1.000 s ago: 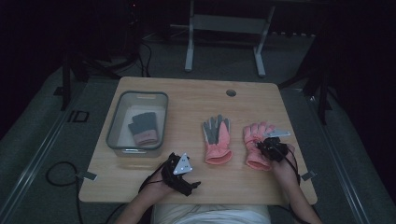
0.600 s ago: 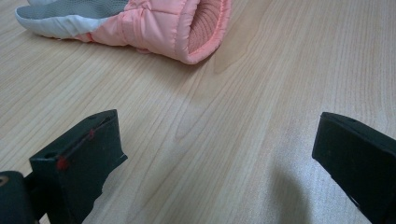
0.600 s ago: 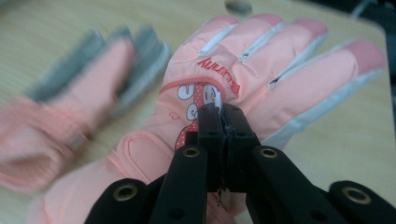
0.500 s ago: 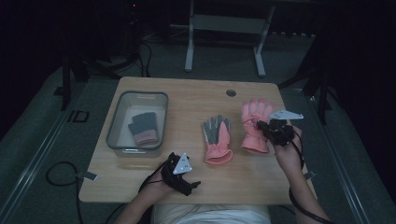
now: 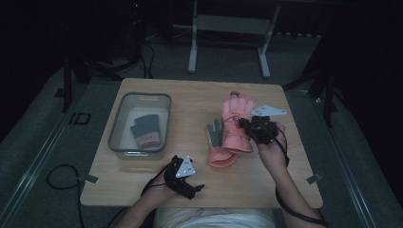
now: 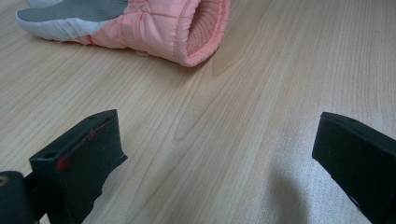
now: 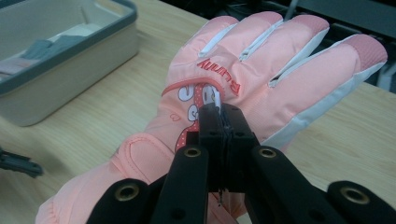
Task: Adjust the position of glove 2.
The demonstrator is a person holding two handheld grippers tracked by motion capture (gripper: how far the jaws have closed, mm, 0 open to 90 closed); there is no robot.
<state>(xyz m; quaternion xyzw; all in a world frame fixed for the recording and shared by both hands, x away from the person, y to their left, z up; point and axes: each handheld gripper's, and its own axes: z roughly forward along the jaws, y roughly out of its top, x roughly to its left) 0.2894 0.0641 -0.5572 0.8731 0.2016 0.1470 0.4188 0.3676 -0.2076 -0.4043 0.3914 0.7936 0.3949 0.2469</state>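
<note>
High view, left to right. Grey bin (image 5: pixel 124 142) at left-centre of the wooden table (image 5: pixel 190 99); one dark grey glove with a pink cuff (image 5: pixel 145 130) lies inside it.

Left gripper (image 5: pixel 192 189) at lower centre-left, low over the table. In the left gripper view its jaws stand wide apart, nothing between them, bare wood beneath; the cuff of a pink glove lies ahead at the top of that view.

Second pink glove (image 5: pixel 216 145) flat on the table at centre, grey palm patch up, fingers toward the top of the frame, cuff toward the bottom.

Held pink glove (image 5: pixel 235 123) just right of it, partly overlapping it in the picture. Long axis near vertical in frame: fingertips toward the top, cuff toward the bottom. Back side faces up: quilted pink fabric, white strips between the fingers, a red printed word and a small cartoon figure (image 7: pixel 194 105).

Right gripper (image 5: pixel 248 124) at centre-right. In the right gripper view its jaws are pressed together, pinching a fold of fabric on the glove's back.

Count: pink gloves, two; dark glove, one; bin, one; grippers, two.
</note>
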